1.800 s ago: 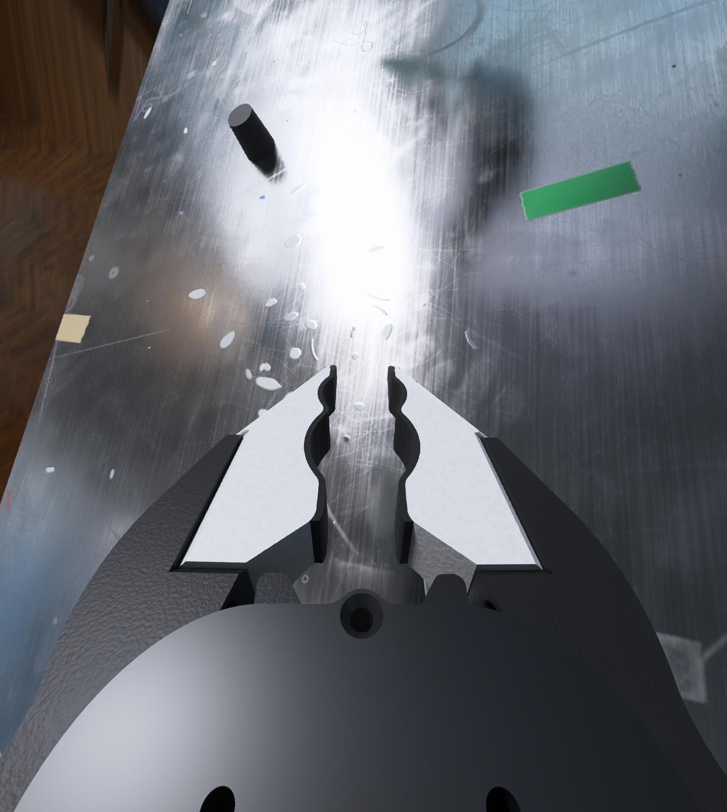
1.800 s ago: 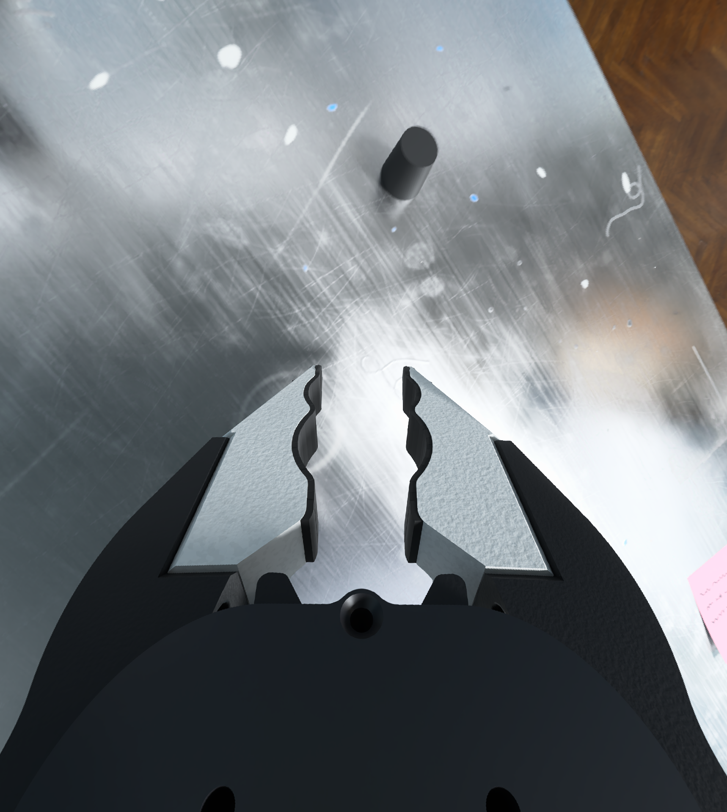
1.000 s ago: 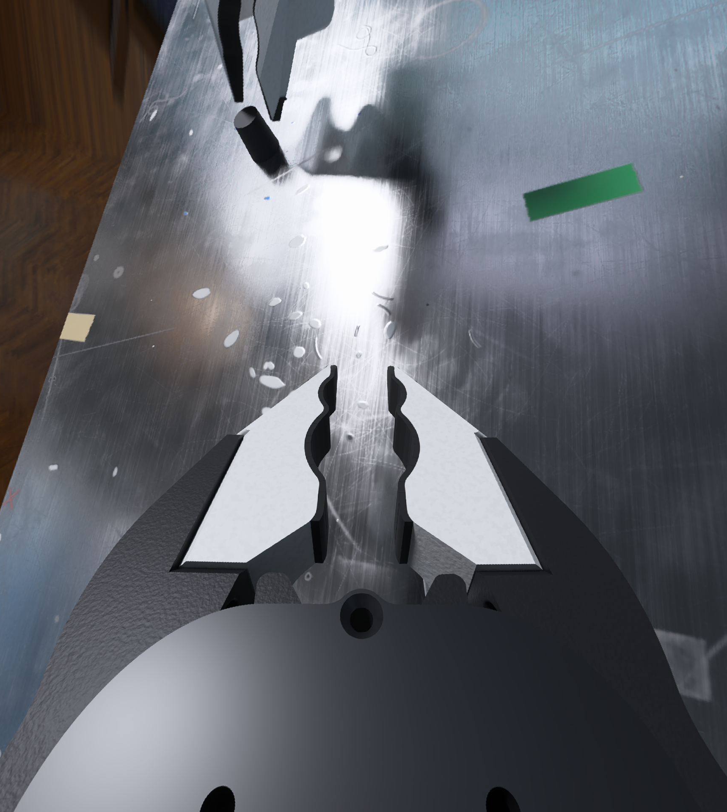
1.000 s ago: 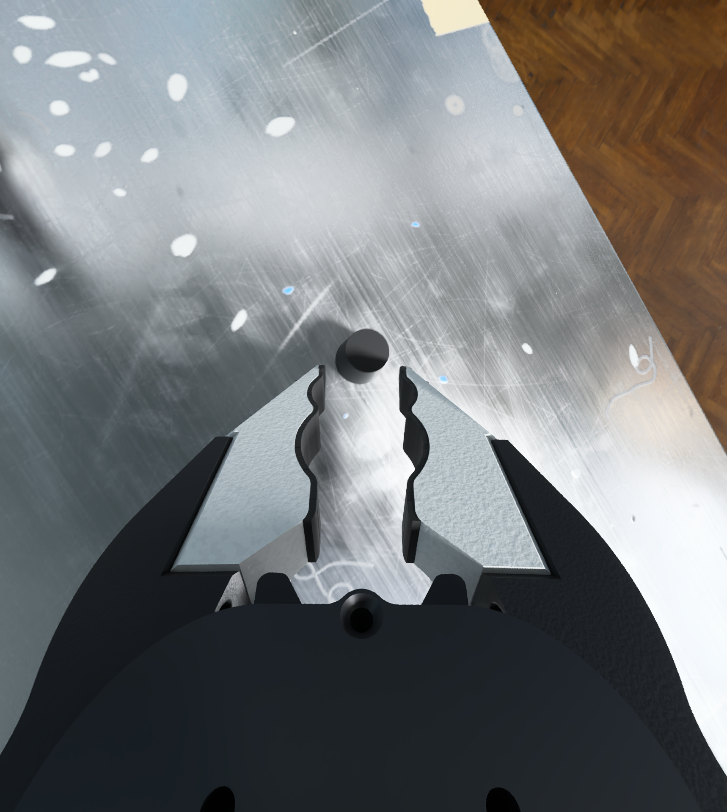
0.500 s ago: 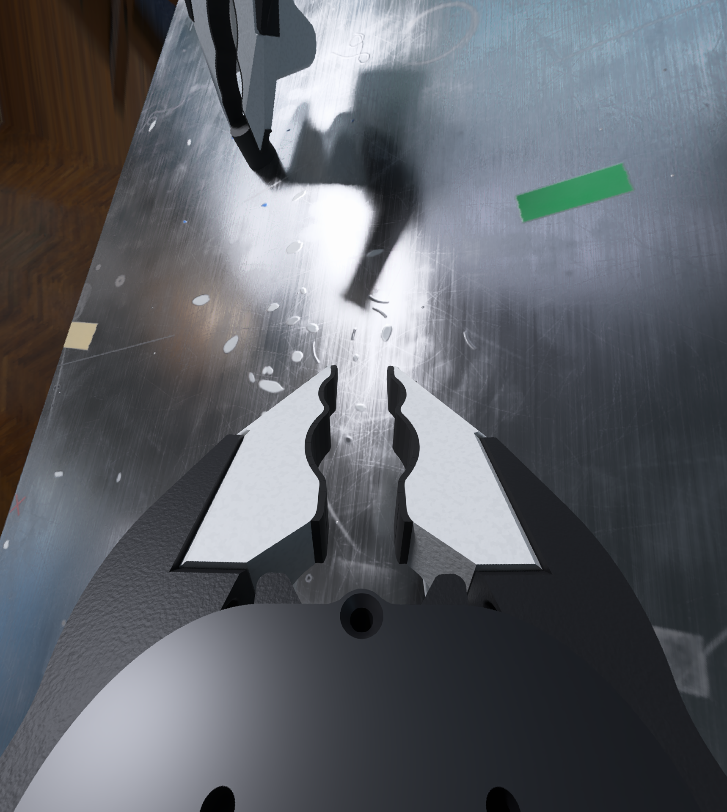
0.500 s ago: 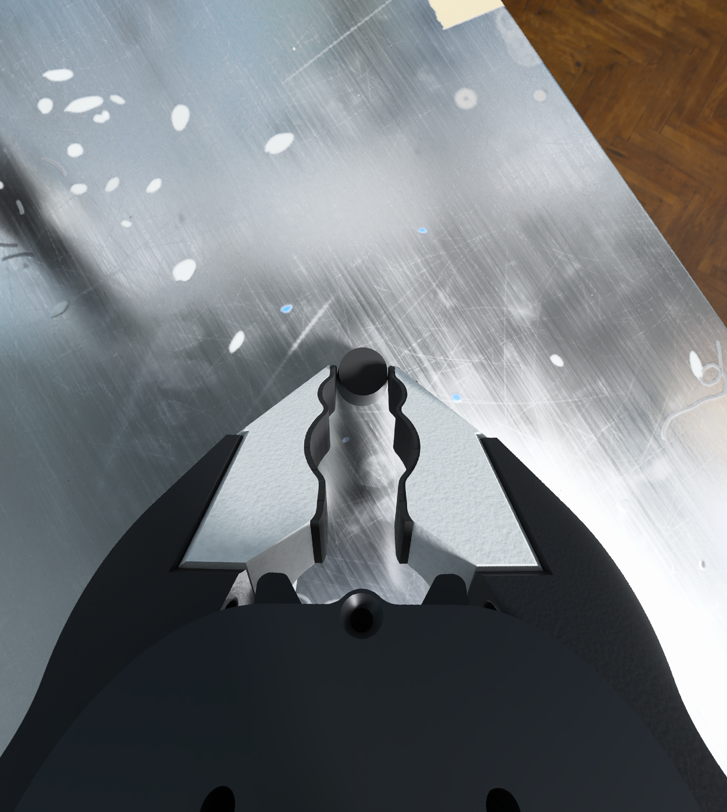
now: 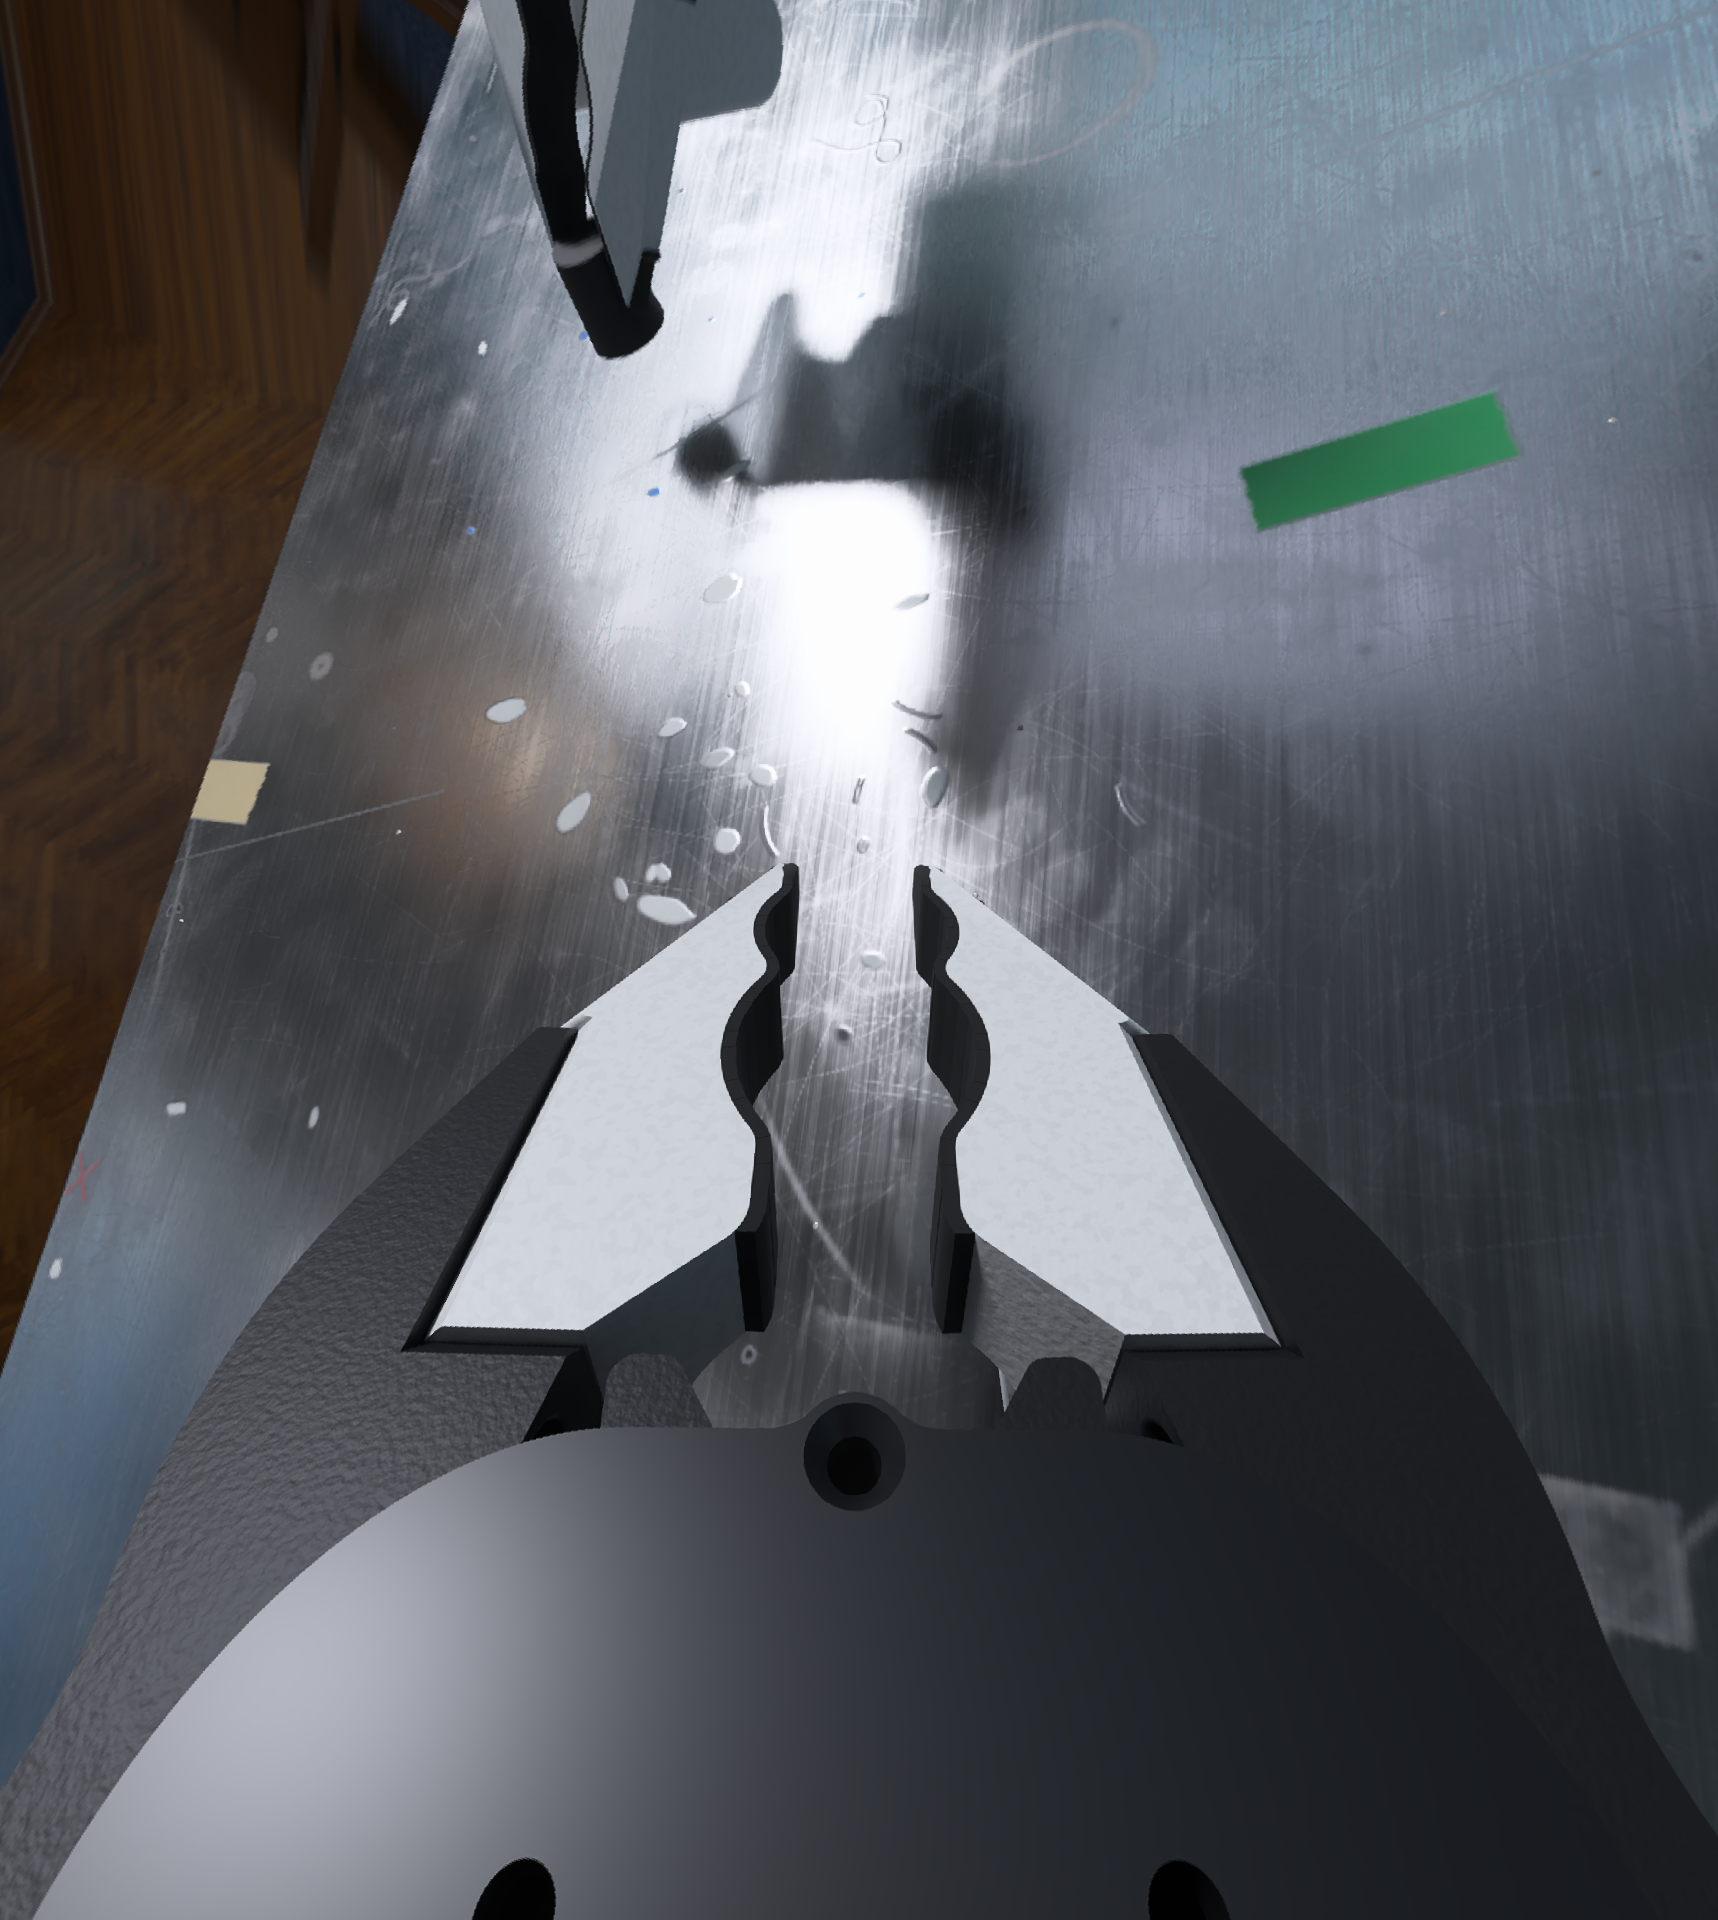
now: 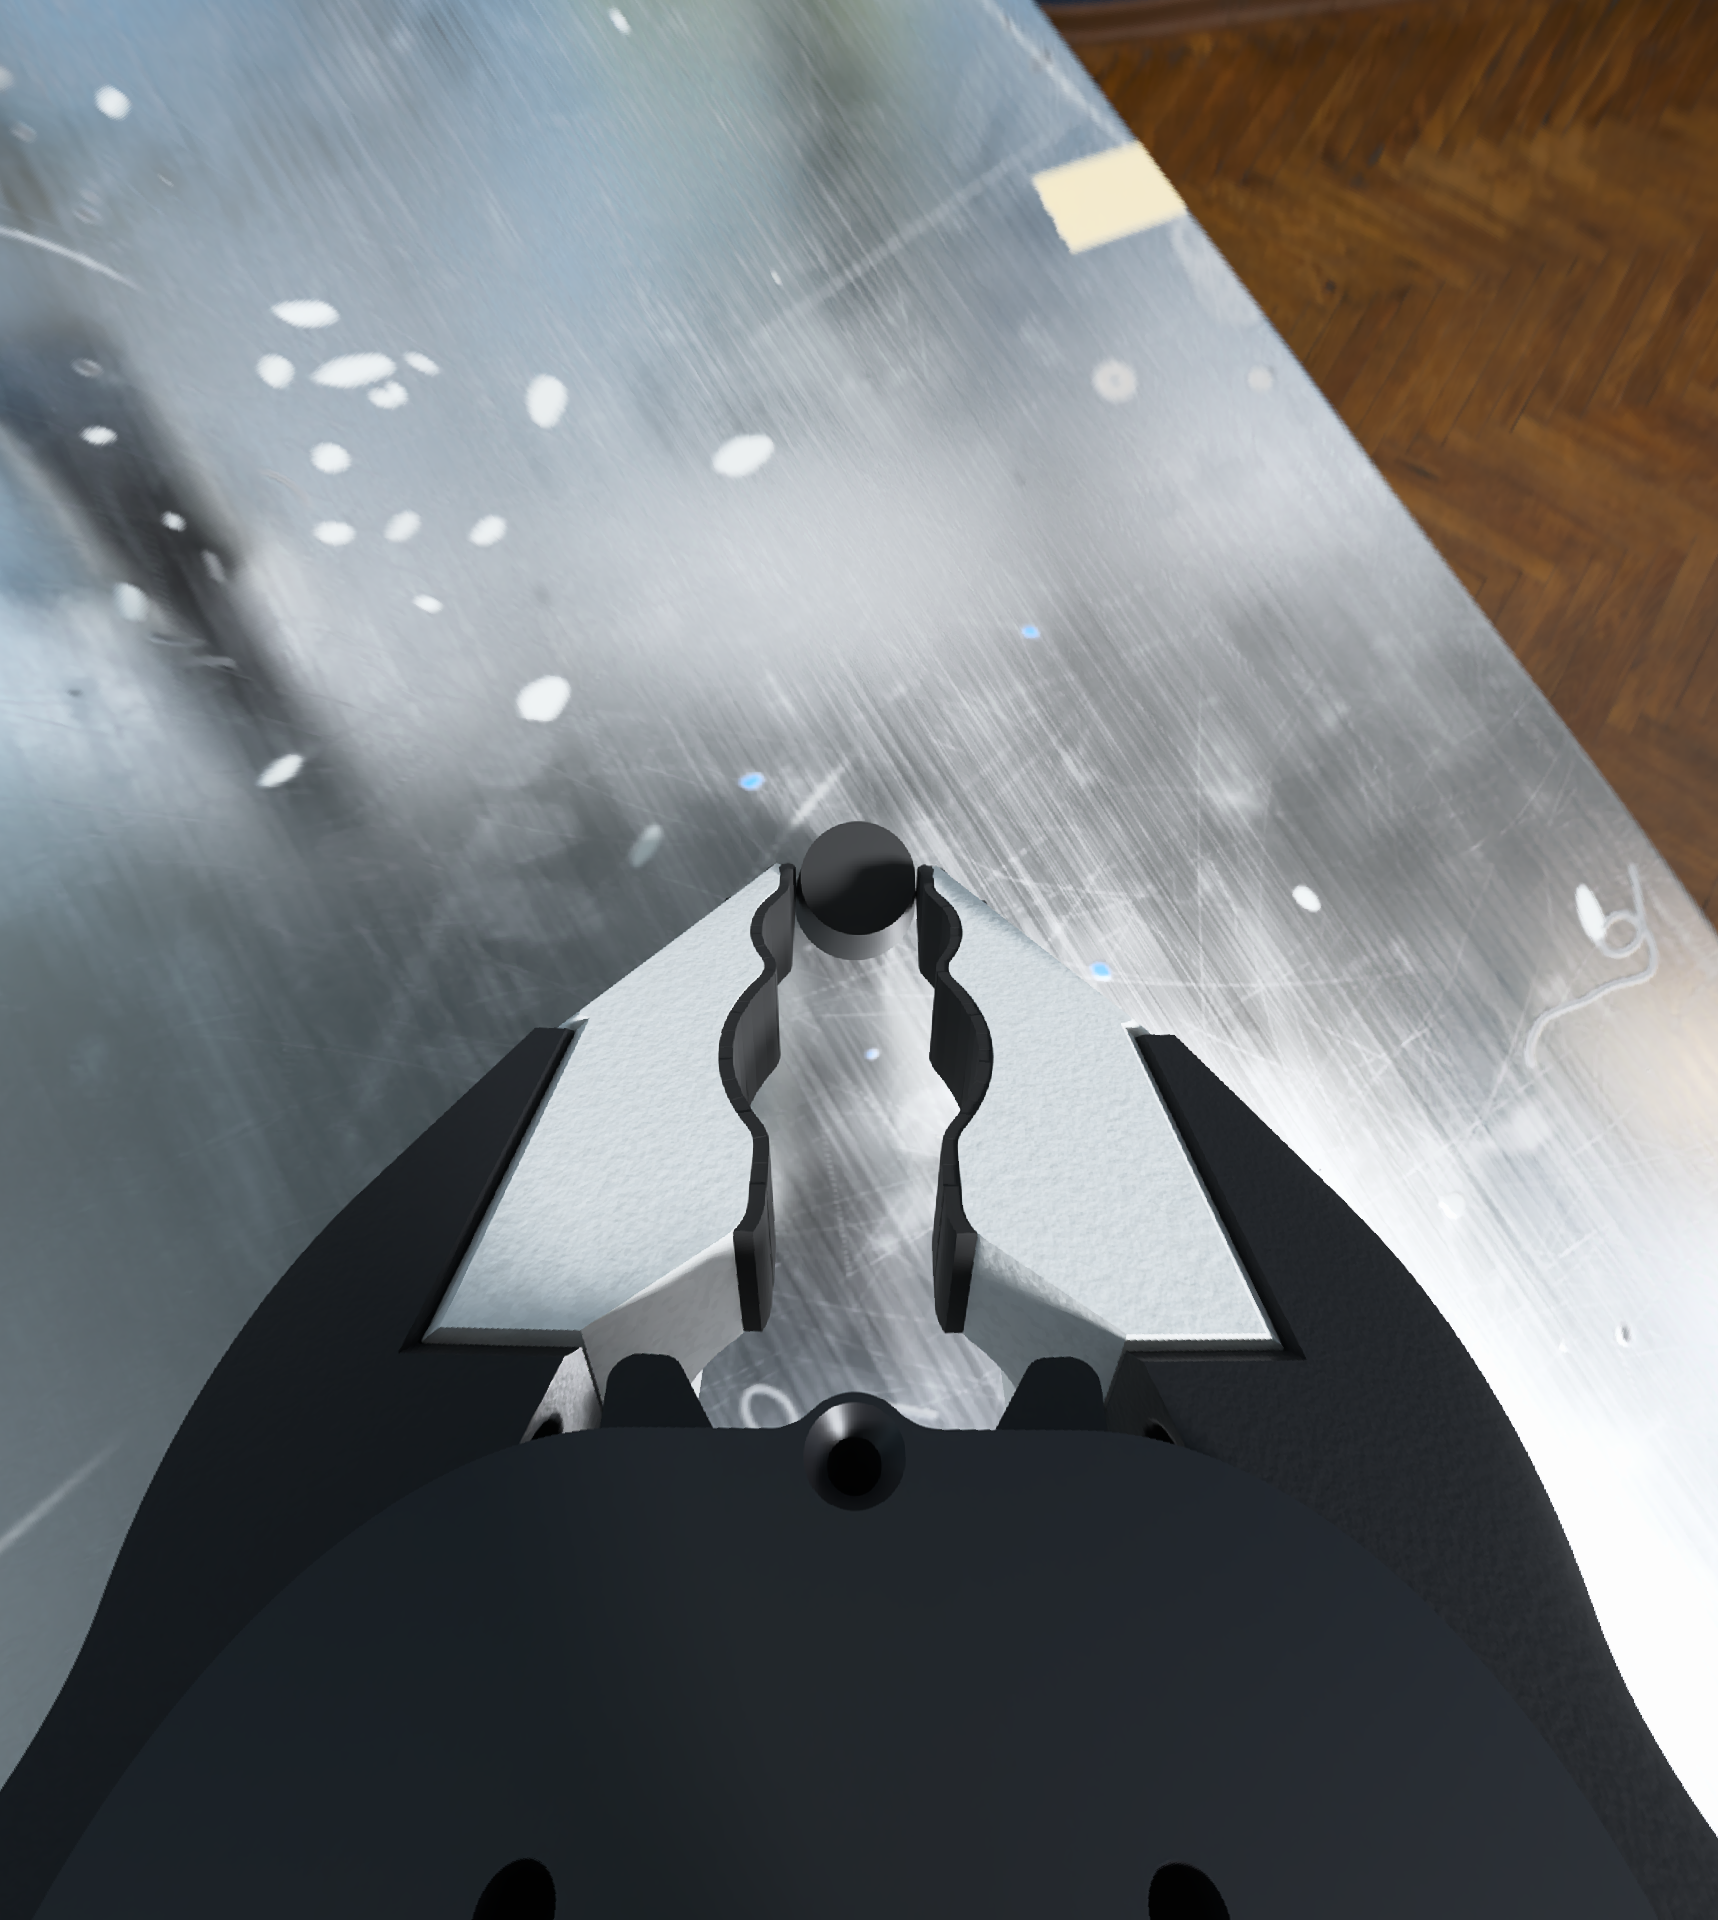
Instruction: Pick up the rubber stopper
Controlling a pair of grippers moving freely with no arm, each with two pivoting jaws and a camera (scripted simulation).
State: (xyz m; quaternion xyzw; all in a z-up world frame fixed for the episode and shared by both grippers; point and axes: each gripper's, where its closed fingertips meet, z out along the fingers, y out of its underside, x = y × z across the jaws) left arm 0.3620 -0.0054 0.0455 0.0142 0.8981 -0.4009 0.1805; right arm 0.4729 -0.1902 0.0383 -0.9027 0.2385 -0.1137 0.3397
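Left gripper: dark grey textured body, white wedge fingers, wavy black pads, round screw hole. Right gripper: same build, black body, two holes at bottom.

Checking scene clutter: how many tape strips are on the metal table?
2. A green rectangular tape strip lies flat on the scratched metal table, toward its middle. A beige tape strip sits at the table edge by the wooden floor. More could lie outside both views.

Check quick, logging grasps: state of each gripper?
Left gripper: open, empty.
Right gripper: shut on the rubber stopper, lifted off the table.
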